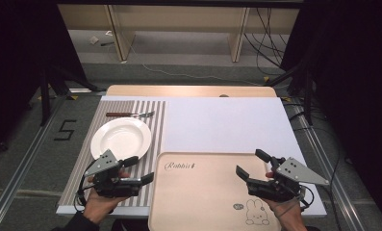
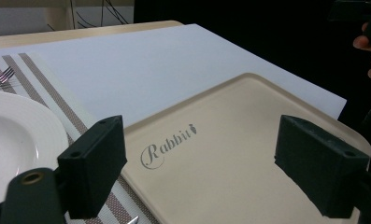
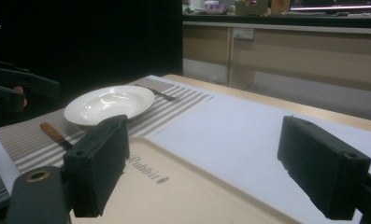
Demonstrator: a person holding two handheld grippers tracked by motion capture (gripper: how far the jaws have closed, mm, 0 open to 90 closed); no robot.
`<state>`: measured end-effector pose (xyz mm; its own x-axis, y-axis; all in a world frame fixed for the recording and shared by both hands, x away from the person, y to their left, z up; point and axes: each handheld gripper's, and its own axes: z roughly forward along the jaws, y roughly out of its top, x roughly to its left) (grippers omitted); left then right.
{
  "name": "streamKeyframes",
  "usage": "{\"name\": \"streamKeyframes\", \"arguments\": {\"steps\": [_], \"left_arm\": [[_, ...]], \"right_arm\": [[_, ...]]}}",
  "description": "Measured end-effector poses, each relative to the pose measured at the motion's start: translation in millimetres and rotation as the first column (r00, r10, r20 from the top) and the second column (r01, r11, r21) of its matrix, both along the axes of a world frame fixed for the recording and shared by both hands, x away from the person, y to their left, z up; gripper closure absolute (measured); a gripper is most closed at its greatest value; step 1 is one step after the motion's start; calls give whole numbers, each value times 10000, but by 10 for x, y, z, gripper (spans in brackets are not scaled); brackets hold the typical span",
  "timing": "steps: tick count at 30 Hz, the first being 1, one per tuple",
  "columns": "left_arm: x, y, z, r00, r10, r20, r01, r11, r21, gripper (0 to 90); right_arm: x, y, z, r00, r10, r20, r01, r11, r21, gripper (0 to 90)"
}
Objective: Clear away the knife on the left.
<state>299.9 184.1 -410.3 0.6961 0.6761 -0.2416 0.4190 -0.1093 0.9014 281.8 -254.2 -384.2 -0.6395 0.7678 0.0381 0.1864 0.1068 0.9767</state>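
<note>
A beige tray (image 1: 203,192) printed "Rabbit" lies at the table's front middle. To its left, a white deep plate (image 1: 121,138) rests on a striped placemat (image 1: 157,120). A wooden-handled fork (image 1: 131,114) lies beyond the plate. My left gripper (image 1: 141,168) hovers open at the tray's left edge, jaws pointing right over the tray (image 2: 230,154). My right gripper (image 1: 251,163) stands open over the tray's right side, with the tray (image 3: 174,196) and plate (image 3: 109,103) beyond its jaws. A brown-handled knife (image 3: 54,133) lies on the placemat in front of the plate.
A white board (image 1: 227,125) covers the wooden tabletop (image 1: 188,90) and lies bare behind the tray. Black curtains flank the table. Cables (image 1: 270,43) trail on the floor behind it, and a "5" mark (image 1: 66,130) is on the floor at left.
</note>
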Motion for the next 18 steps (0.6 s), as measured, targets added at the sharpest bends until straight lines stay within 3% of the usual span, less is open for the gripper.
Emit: {"name": "streamKeyframes", "arguments": {"steps": [8, 12, 13, 14, 15, 16, 18], "left_arm": [[43, 14, -30, 9991, -107, -403, 137, 9970, 755, 161], [73, 64, -32, 9980, -143, -616, 221, 9916, 1272, 176], [96, 115, -49, 9973, -85, -733, 207, 9857, 1674, 180], [96, 115, -49, 9973, -85, -733, 207, 9857, 1674, 180], [123, 167, -67, 9962, 51, -871, 134, 9774, 2110, 181], [123, 167, -67, 9962, 51, -871, 134, 9774, 2110, 185], [143, 224, -96, 9958, 130, -902, 108, 9659, 2587, 190]], "right_arm": [[12, 3, 2, 10000, 20, 5, -20, 10000, 74, 179], [22, 3, 1, 10000, 50, 20, -50, 9999, 116, 179], [24, 2, 0, 10000, 50, 34, -50, 9999, 126, 179], [24, 2, 0, 10000, 50, 34, -50, 9999, 126, 179], [24, 3, 1, 10000, 59, 28, -60, 9999, 132, 180], [24, 3, 1, 10000, 59, 28, -60, 9999, 132, 180], [20, 11, 14, 9999, 97, 46, -98, 9999, 119, 180]]}}
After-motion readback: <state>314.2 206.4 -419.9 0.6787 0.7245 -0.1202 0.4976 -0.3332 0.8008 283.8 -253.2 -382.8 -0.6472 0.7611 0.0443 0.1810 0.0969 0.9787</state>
